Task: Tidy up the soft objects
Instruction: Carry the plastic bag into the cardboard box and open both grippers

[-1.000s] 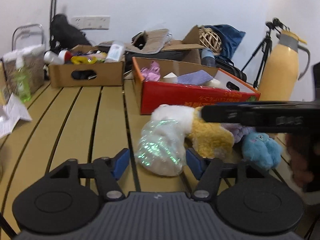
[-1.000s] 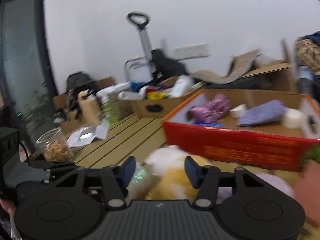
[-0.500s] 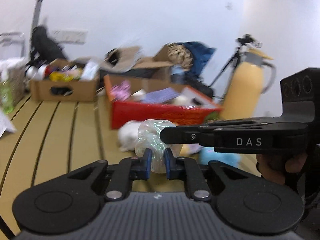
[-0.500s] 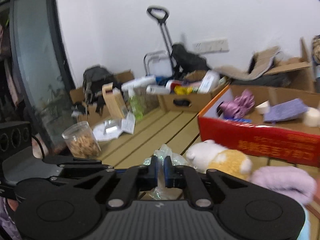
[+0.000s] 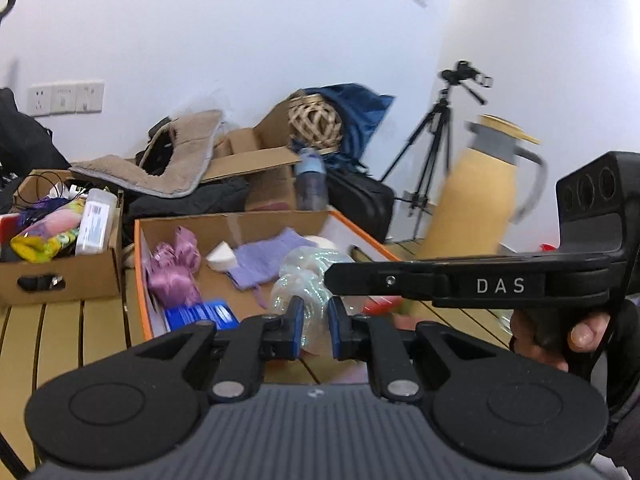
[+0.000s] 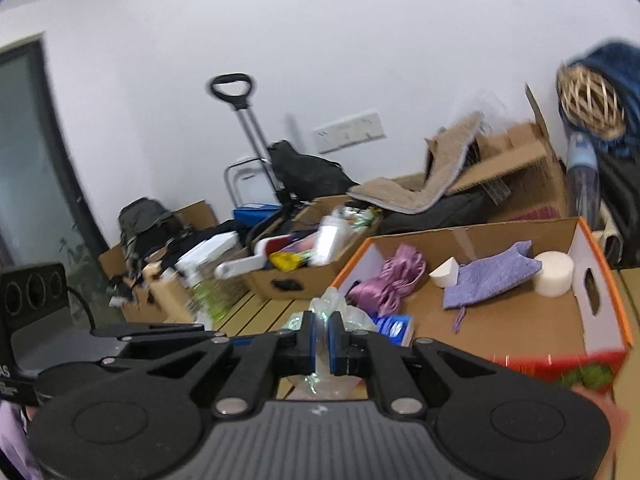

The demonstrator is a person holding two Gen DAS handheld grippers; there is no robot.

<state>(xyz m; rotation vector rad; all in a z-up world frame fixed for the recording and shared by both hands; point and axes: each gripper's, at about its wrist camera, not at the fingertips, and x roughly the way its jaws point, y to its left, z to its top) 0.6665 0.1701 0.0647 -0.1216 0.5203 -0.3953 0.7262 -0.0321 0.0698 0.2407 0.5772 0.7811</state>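
Left gripper [image 5: 314, 327]: blue-padded fingers pinched onto a crinkly iridescent plastic bag [image 5: 304, 280], translucent, shimmery green-white, bunched into a lumpy wad; bag is held up off the surface, at the near edge of the orange-rimmed box [image 5: 140, 280]. Right gripper [image 6: 320, 338]: jaws nearly together with a thin fold of the same bag [image 6: 332, 312] clamped between the pads, so both grippers hold one bag; its lower part is hidden behind the black finger linkages in both views. In the left view the right tool's black body with "DAS" lettering crosses in front, the right hand [image 5: 560, 340] wrapped around its grip, partly cut off by the frame edge. Slatted yellow wood table [image 5: 60, 340] underneath. Box is corrugated cardboard, red outer face, white inner walls, oval handle cutout; inside: shiny purple satin fabric [image 6: 384, 280] scrunched up, a flat lilac knit cloth [image 6: 492, 276], a white wedge sponge [image 6: 446, 272], a white cylinder [image 6: 554, 274] that may be foam or tape, can't tell, and a blue printed packet [image 6: 394, 326] half hidden by the bag. Something fuzzy green at the box's front corner, blurred, can't identify. Next over, a plain brown carton [image 5: 60, 276] of mixed clutter. Behind: tan fleecy mat [image 5: 180, 164] draped on open cartons, woven rattan ball [image 5: 316, 124], blurred yellow jug [image 5: 476, 196], tripod [image 5: 436, 132].
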